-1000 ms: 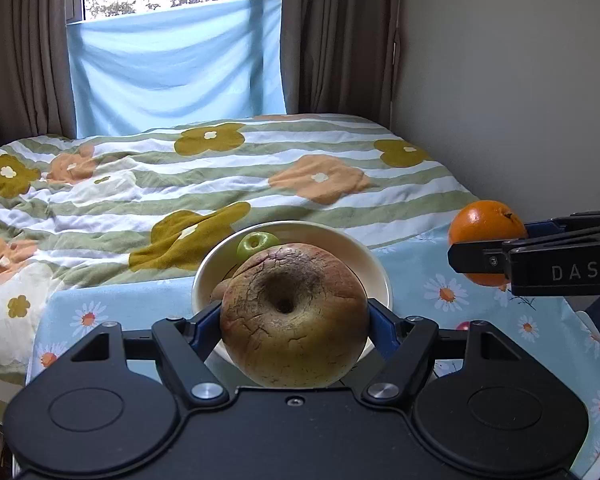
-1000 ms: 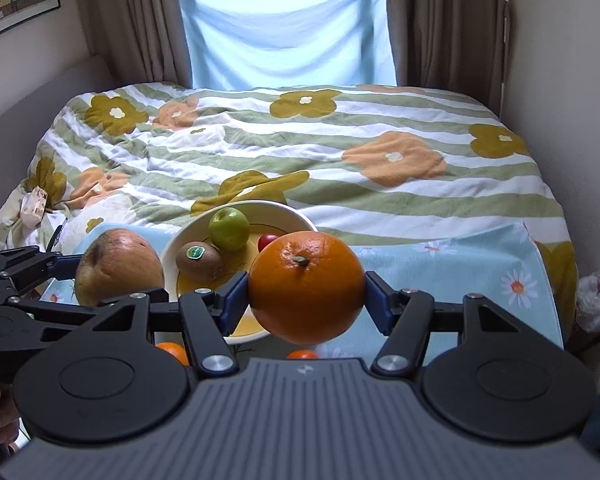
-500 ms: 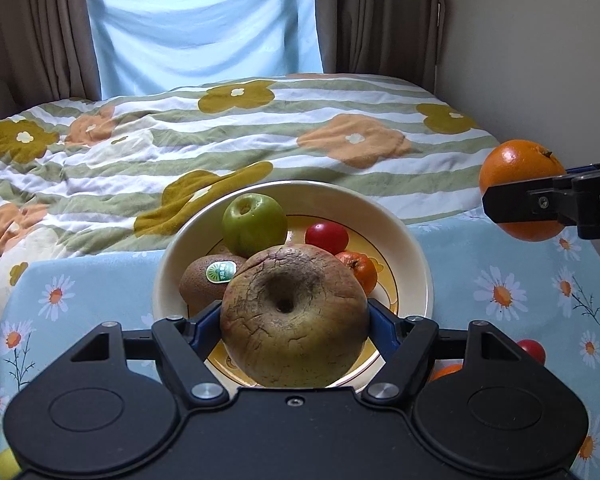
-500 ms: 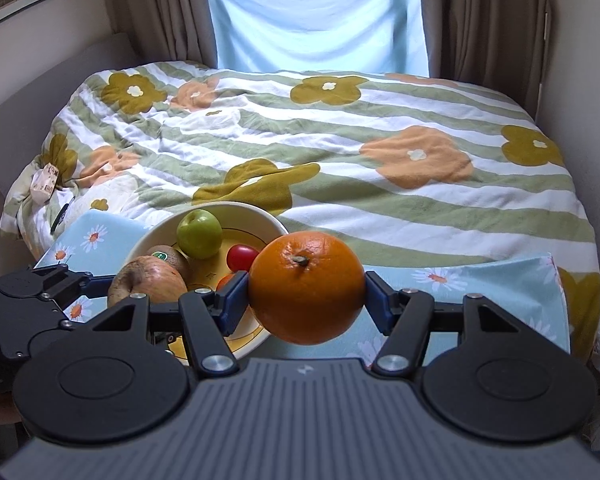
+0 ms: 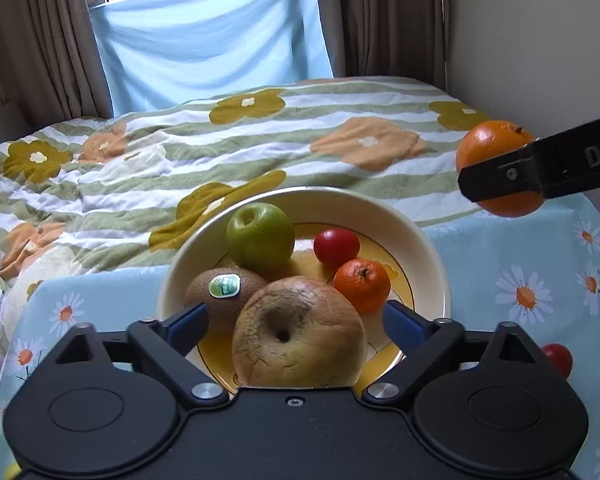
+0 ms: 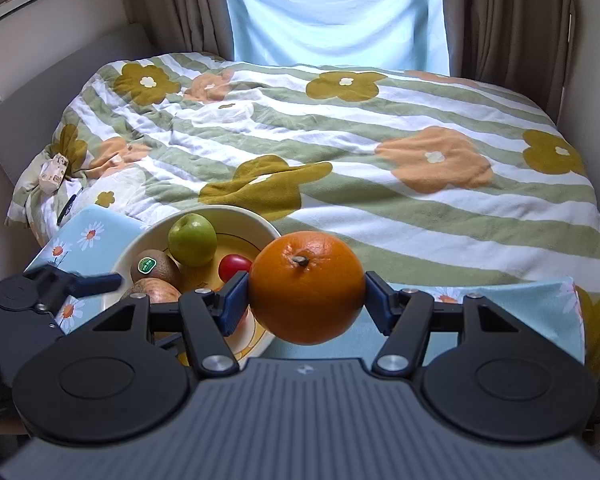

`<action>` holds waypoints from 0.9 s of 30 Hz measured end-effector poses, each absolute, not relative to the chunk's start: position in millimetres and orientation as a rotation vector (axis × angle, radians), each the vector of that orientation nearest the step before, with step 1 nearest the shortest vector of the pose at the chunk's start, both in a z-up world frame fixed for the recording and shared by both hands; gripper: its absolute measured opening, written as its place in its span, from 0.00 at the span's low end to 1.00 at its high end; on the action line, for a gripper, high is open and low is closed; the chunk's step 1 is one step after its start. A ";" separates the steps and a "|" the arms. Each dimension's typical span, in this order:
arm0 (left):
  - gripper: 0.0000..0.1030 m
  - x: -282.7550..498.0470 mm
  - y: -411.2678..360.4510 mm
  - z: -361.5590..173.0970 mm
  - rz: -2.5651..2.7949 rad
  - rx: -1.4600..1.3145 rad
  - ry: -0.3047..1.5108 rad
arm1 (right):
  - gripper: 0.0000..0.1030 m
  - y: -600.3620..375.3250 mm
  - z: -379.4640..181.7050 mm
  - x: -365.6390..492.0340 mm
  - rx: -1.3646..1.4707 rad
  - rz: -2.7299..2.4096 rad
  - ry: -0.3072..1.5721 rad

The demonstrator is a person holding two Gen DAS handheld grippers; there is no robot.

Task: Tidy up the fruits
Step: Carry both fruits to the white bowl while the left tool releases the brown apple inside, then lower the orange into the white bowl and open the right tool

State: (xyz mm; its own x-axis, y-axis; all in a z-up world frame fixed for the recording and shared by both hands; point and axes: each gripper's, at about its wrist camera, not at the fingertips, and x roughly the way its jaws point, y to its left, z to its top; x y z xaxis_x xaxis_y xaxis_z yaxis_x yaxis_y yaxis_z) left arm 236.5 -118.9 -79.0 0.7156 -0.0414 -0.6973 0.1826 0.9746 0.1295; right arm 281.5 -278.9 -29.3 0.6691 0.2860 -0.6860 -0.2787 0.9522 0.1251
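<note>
A cream bowl (image 5: 428, 248) on the daisy tablecloth holds a green apple (image 5: 260, 237), a kiwi with a sticker (image 5: 216, 292), a red tomato (image 5: 336, 246), a small mandarin (image 5: 362, 285) and a cracked brownish apple (image 5: 298, 334). My left gripper (image 5: 296, 330) is open, its pads apart on either side of the brownish apple, which rests in the bowl. My right gripper (image 6: 306, 300) is shut on a large orange (image 6: 306, 286), held above the table just right of the bowl (image 6: 256, 220). The orange also shows in the left wrist view (image 5: 496, 148).
A red tomato (image 5: 558, 358) lies on the tablecloth (image 5: 520, 256) right of the bowl. A bed with a flowered striped quilt (image 6: 380, 148) stands behind the table. Curtains and a blue cloth (image 5: 208, 48) hang at the window. A wall stands at the right.
My left gripper came down over the bowl and opened, letting the brownish apple rest in it. My right gripper kept hold of the orange and moved closer to the bowl.
</note>
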 end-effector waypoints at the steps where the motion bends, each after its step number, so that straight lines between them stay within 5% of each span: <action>1: 0.98 235.0 -116.3 -75.3 -0.126 0.186 0.754 | 0.74 -277.8 -29.7 283.8 0.009 0.322 0.775; 27: 0.98 211.9 -55.9 -51.6 -0.004 0.070 0.762 | 0.74 -220.3 -72.0 325.3 -0.117 0.454 0.800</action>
